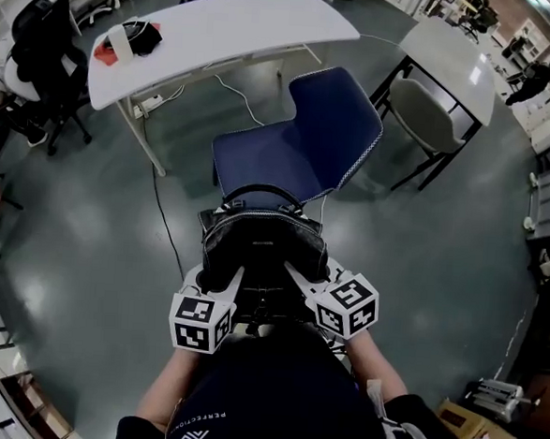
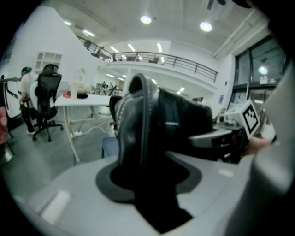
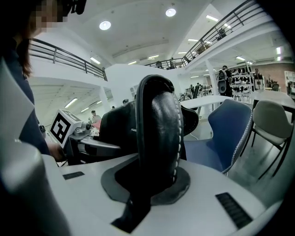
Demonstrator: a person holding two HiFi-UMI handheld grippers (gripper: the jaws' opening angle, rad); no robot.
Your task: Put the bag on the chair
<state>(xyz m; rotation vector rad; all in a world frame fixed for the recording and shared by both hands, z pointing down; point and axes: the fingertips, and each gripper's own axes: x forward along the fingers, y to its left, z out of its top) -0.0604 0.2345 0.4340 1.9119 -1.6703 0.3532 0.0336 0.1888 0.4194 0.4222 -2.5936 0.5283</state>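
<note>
A black leather bag hangs in the air between my two grippers, just before the front edge of a blue chair. My left gripper is shut on the bag's left side, and the right gripper is shut on its right side. In the left gripper view the bag fills the jaws of the left gripper, with the chair mostly hidden behind it. The right gripper pinches a stitched edge of the bag, and the blue chair stands to its right.
A long white table stands behind the blue chair, with a cable trailing to the floor. A grey chair and a second table are at the right. A black office chair is far left. Boxes lie at the lower right.
</note>
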